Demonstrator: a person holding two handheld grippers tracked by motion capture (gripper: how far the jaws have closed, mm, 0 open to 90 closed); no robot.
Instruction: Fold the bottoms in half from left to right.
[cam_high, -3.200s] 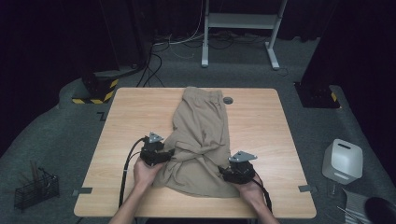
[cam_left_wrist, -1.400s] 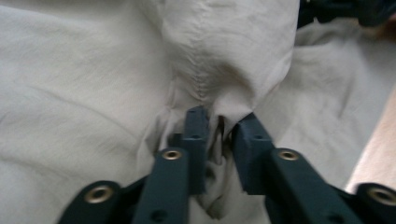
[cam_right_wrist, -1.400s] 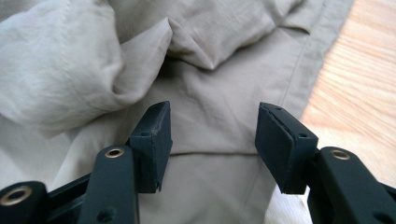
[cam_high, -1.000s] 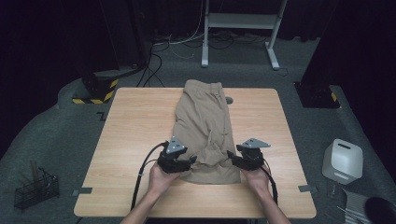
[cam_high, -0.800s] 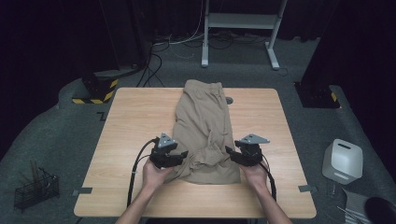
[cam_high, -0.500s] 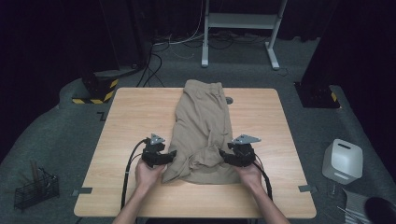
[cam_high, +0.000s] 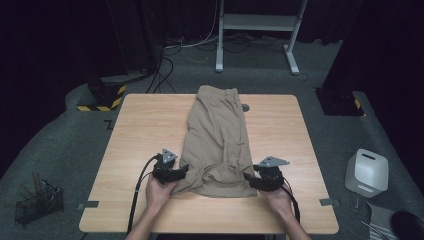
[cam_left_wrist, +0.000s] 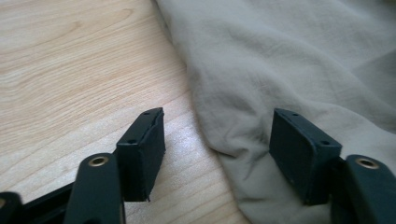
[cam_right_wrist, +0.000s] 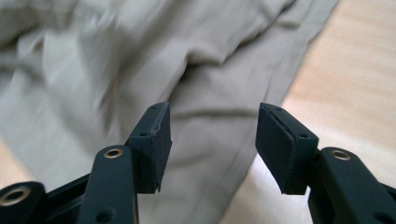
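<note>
Since a second ago we've dropped both hands toward the near edge; both sets of jaws have just been opening, cloth released. Left gripper (cam_high: 181, 170) stands wide, straddling the left edge of the khaki trousers (cam_high: 220, 137), pads off the fabric. Right gripper (cam_high: 250, 179) is equally wide over the right seam, gripping nothing. Trousers lie folded lengthwise down the middle of the wooden table (cam_high: 145, 125), waistband at the far edge, near end rumpled between our grippers.
</note>
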